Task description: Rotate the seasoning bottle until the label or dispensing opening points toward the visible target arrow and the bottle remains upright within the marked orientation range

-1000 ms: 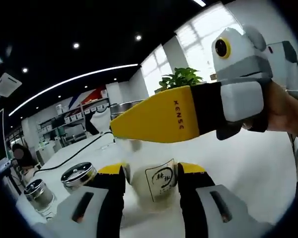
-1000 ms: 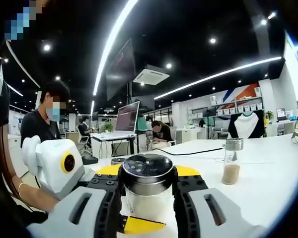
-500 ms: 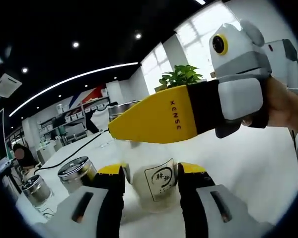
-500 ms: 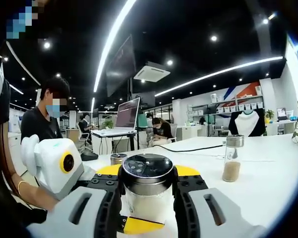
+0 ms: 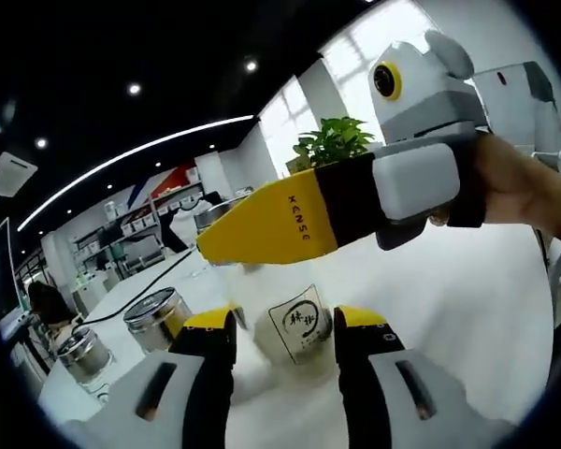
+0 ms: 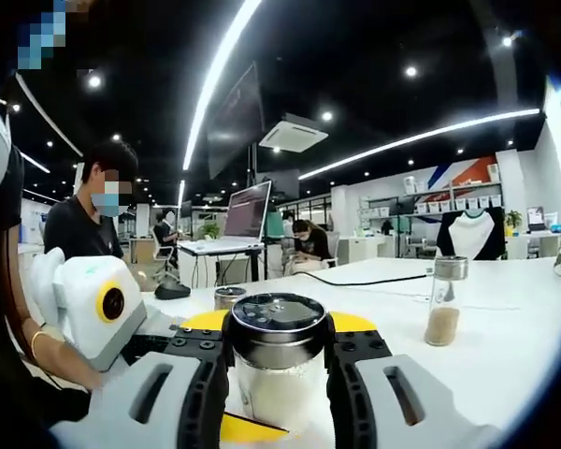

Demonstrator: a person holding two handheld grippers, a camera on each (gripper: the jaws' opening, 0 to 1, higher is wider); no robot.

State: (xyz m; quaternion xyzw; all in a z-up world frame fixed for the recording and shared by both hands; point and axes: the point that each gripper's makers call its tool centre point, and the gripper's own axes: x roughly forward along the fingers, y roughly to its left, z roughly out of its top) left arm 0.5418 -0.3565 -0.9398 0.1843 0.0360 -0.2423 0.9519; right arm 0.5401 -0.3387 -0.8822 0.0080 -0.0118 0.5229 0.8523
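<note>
My right gripper is clamped on the bottle just under its steel cap, jaws pressed against the glass on both sides. Bottle stands upright on the white table. In the left gripper view its label faces the camera, between my left gripper's jaws; those are spread and I can't tell whether they touch the glass. Right gripper crosses above the label there. Two capped jars sit off to the left, a small glass bottle to the right.
</note>
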